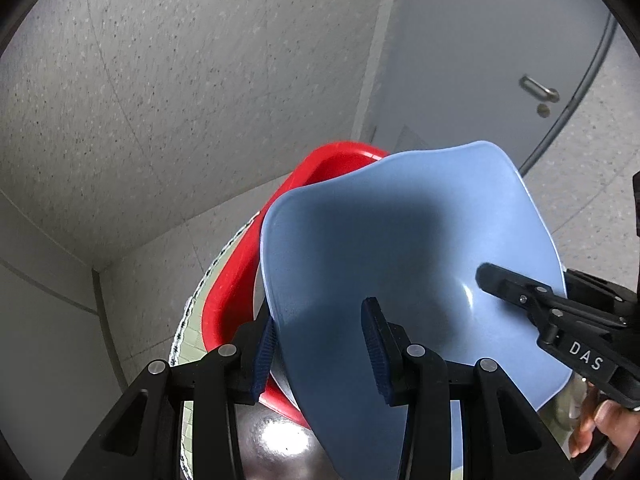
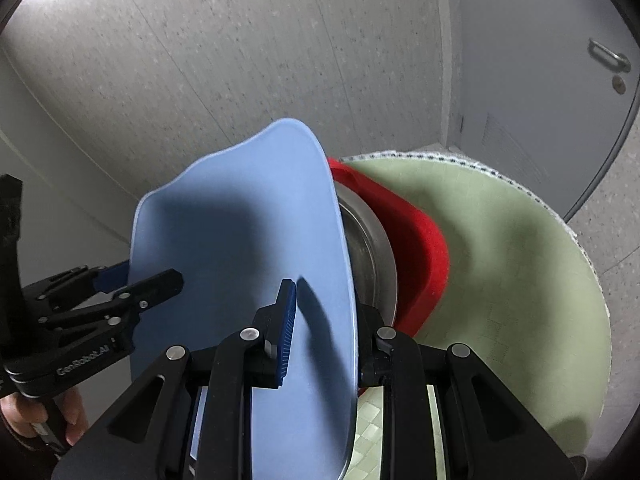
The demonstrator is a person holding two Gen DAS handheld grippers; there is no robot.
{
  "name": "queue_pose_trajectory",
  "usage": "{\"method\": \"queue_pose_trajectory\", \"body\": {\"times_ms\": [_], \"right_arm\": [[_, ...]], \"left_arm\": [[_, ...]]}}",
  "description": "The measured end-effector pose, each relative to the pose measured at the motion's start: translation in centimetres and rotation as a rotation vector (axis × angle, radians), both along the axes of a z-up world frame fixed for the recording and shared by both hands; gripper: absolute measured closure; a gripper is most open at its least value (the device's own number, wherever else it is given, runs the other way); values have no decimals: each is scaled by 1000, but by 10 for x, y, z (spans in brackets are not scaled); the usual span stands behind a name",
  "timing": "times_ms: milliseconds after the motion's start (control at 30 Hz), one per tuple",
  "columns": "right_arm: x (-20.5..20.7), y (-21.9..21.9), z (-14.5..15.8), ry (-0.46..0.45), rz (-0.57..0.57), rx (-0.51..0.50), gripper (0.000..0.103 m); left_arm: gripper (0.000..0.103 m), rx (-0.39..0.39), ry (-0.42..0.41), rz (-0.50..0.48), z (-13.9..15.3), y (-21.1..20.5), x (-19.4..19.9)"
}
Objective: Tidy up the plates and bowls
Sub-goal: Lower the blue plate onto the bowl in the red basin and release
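We see both the left gripper [image 1: 320,344] and the right gripper [image 2: 326,320] with fingers pinching the blue plate [image 1: 400,248] rim, whose lower edge is cut off at frame bottom.

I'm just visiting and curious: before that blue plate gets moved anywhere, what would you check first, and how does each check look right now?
1. Left tool straddles the blue plate rim: ok.
2. Right tool straddles the opposite edge: ok.
3. Pads pressed firmly on the plate: cannot tell.
4. Plate lifted clear of the metal dish and red dish behind it: cannot tell.
5. Green placemat lying flat: ok.
6. Destination for the plate in view: not ok, neither camera shows one.
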State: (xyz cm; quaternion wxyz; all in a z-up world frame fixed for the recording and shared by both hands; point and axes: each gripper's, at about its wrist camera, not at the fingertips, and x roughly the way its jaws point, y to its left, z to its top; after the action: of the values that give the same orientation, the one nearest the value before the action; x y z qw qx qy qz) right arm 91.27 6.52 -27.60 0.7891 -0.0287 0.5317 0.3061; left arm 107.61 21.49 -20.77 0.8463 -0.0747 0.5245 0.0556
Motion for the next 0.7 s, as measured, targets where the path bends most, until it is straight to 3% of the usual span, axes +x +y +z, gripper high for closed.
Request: {"method": "queue_pose_trajectory", "body": {"times_ms": [267, 400, 567, 700], "right_arm": [[6, 4, -6, -8, 15, -28, 75], [2, 3, -3, -12, 8, -24, 63], [-3, -4, 0, -15, -2, 1, 61], [-13, -16, 11, -47, -33, 19, 51]], "left_arm": [[65, -20, 15, 27, -21, 9, 27], [59, -16, -8, 42, -18, 16, 20], [55, -7, -18, 45, -16, 18, -2], [48, 25, -49, 39, -2, 10, -19]]}}
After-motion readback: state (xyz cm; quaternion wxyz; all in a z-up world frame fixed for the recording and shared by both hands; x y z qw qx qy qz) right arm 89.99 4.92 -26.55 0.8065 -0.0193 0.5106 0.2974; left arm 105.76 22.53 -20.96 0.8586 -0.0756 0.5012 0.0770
